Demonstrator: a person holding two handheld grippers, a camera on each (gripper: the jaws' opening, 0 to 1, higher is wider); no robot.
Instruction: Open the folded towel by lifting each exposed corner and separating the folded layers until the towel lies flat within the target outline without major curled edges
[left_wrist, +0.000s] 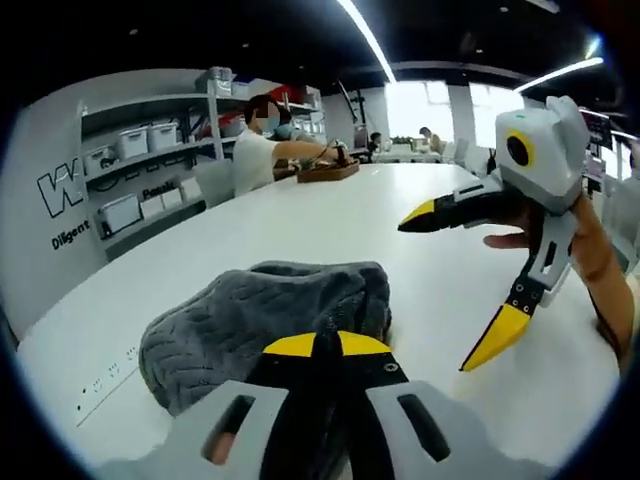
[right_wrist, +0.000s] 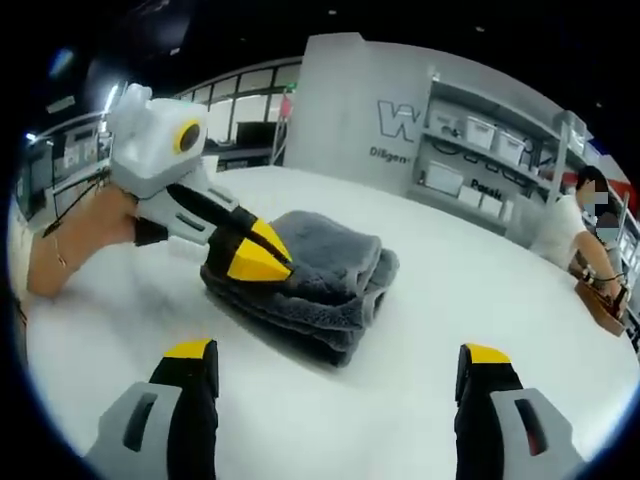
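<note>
The left hand-held gripper (left_wrist: 328, 350) has its yellow-tipped jaws pressed together, tips meeting. The right hand-held gripper (right_wrist: 338, 362) has its jaws spread wide apart. A bare hand (left_wrist: 590, 250) grips the right one's body from behind, and another hand (right_wrist: 85, 235) grips the left one's.

Right gripper (right_wrist: 338, 372): jaws spread wide, nothing between them. Folded grey towel (right_wrist: 320, 275): on white table (right_wrist: 450, 290), just ahead of the jaws. Left gripper (right_wrist: 258, 255): ahead-left, yellow tips together at the towel's near-left edge; grip on fabric unclear
</note>
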